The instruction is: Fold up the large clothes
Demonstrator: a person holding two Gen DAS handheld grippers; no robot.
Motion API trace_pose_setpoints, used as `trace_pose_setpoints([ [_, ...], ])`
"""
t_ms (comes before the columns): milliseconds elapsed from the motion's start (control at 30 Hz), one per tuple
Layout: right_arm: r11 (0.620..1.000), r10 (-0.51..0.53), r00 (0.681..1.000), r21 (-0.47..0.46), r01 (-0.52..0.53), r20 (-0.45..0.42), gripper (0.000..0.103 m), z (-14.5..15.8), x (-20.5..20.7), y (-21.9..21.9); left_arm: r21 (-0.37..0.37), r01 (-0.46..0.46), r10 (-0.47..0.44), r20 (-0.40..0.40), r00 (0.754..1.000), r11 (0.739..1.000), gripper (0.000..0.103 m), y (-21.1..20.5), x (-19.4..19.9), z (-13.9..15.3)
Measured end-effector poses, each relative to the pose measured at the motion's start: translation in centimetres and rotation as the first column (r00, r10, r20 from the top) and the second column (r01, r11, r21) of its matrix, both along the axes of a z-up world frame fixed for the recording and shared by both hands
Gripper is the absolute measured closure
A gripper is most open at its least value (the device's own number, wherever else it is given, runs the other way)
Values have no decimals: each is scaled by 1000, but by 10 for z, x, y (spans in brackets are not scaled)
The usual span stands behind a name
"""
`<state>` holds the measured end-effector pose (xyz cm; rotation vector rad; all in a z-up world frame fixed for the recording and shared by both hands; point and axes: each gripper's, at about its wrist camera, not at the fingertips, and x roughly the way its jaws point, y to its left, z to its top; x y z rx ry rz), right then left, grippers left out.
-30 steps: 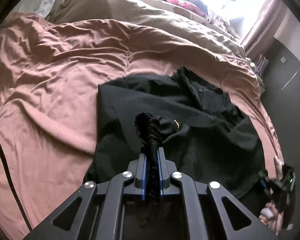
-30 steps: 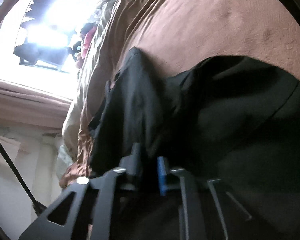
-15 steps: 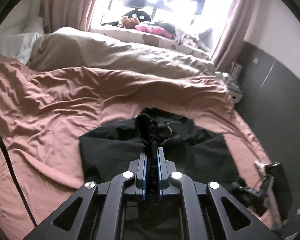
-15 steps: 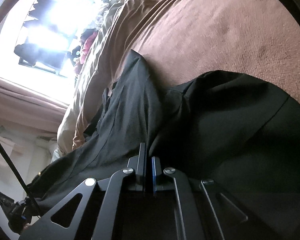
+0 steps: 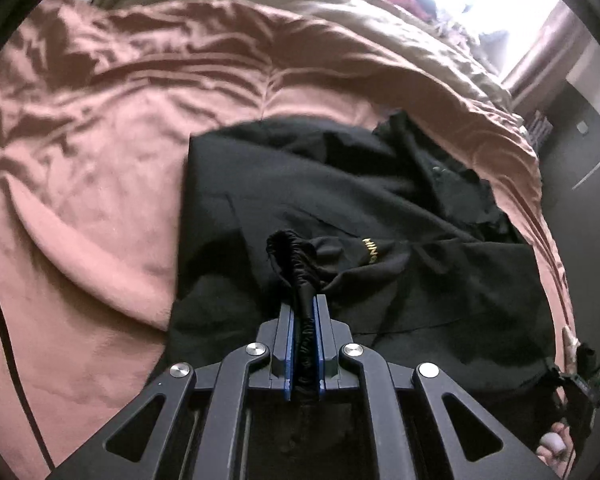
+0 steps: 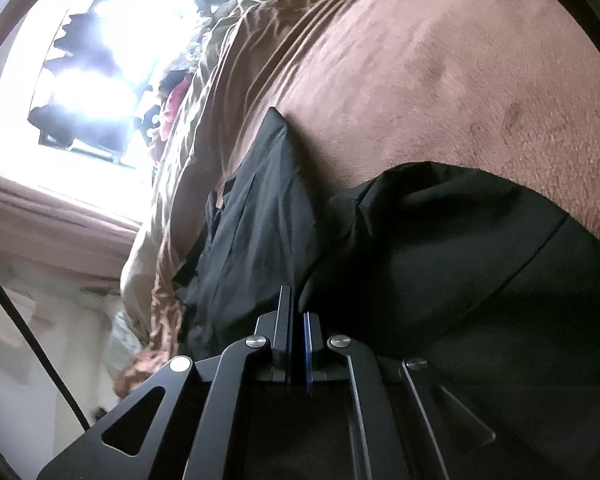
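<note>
Left wrist view: half a second ago the window and far wall filled the top of the frame; now the bed has swung back up and my left gripper (image 5: 303, 312) has come down toward the black garment (image 5: 340, 208). Its jaws are clenched on a gathered elastic cuff (image 5: 296, 264), which stands up just above the pads at centre frame. I judge I am carrying the sleeve inward to lay it over the body of the garment, an early fold. The garment spreads from centre to lower right across the pink bedcover (image 5: 100, 152).

Right wrist view: my right gripper (image 6: 298, 312) has closed fully since a second ago, and little else has shifted. Black cloth lies right against the tips, but I cannot tell whether any is pinched. The garment fills the lower right, the bedcover the upper right.
</note>
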<state>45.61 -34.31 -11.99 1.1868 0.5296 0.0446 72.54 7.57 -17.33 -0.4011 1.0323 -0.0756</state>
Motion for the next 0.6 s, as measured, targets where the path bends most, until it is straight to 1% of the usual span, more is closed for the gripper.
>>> trace_pose_setpoints([
  [67, 1000, 11, 1000, 26, -11, 7, 102, 0, -1, -2, -20, -17, 17, -4, 1000, 1000, 95, 5, 2, -5],
  [133, 999, 24, 1000, 30, -23, -4, 101, 3, 0, -2, -17, -25, 24, -13, 1000, 1000, 93, 7, 2, -7],
  [267, 999, 23, 998, -20, -25, -56, 99, 18, -2, 1, -13, -17, 16, -29, 999, 1000, 92, 9, -2, -5],
  [300, 999, 28, 998, -31, -30, -64, 98, 23, -1, 2, -9, -13, 13, -39, 999, 1000, 88, 9, -4, -3],
  [333, 999, 33, 997, -35, -35, -66, 95, 27, -1, 3, -8, -11, 10, -48, 999, 1000, 87, 10, -5, -3],
  [400, 999, 41, 997, -29, -43, -61, 84, 32, -1, 3, -10, -2, 2, -54, 999, 1000, 87, 13, -9, 0],
  [433, 999, 43, 997, -22, -45, -58, 66, 33, 0, 4, -7, 0, -1, -55, 998, 1000, 86, 14, -10, 2],
  [467, 999, 46, 998, -12, -46, -52, 40, 34, 0, 3, -1, 1, -1, -57, 998, 1000, 86, 15, -11, 4],
  [500, 999, 44, 998, -2, -44, -40, 31, 34, -1, 2, -2, -2, 2, -50, 999, 1000, 86, 18, -14, 8],
  [533, 999, 41, 999, 6, -41, -27, 29, 33, -2, 1, -10, -6, 5, -39, 999, 1000, 86, 21, -17, 12],
  [600, 999, 44, 999, 8, -44, -29, 29, 32, -4, 0, -17, -14, 14, -23, 1000, 1000, 86, 25, -22, 19],
])
